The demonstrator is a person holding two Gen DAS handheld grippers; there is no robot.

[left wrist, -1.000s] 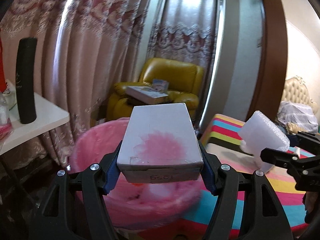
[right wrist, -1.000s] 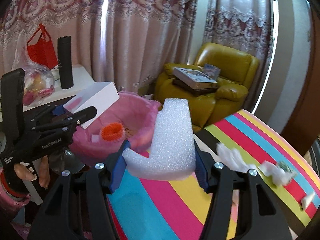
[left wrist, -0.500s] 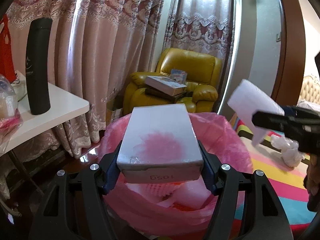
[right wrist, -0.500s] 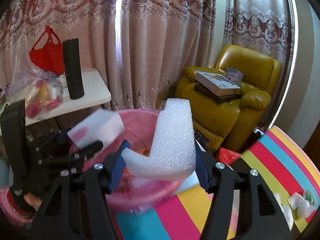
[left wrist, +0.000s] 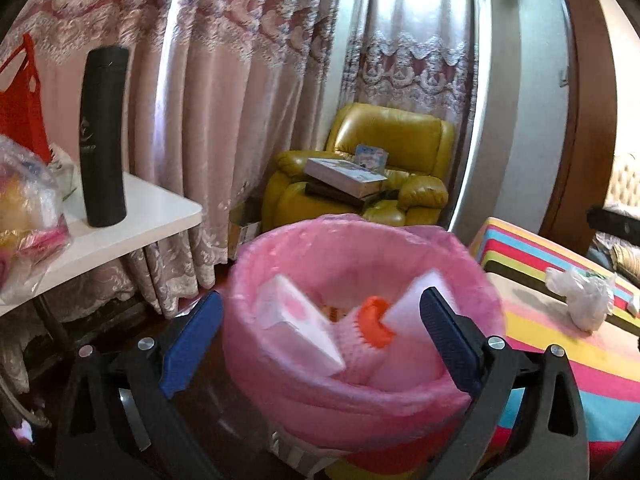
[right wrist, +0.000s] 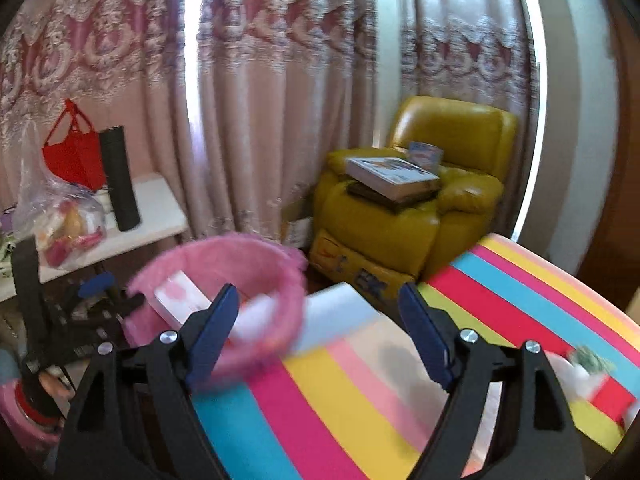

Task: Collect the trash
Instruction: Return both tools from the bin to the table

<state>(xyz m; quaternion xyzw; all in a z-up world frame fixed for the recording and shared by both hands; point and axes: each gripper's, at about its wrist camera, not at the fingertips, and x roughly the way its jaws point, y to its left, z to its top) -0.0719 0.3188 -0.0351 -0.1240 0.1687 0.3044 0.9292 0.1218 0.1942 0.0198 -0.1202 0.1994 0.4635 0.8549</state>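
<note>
A bin lined with a pink bag stands beside the striped table; it also shows in the right wrist view. Inside lie the white box, the white foam piece and an orange ring. My left gripper is open and empty, just above the bin's near rim. My right gripper is open and empty, over the table edge next to the bin. A crumpled white wad lies on the table, and more scraps lie at the right.
A white side table at the left holds a black flask, a red bag and a plastic bag of items. A yellow armchair with boxes stands by the curtains.
Both grippers have opened. The white box and the foam piece have dropped into the bin. My right gripper has swung back over the striped table.
</note>
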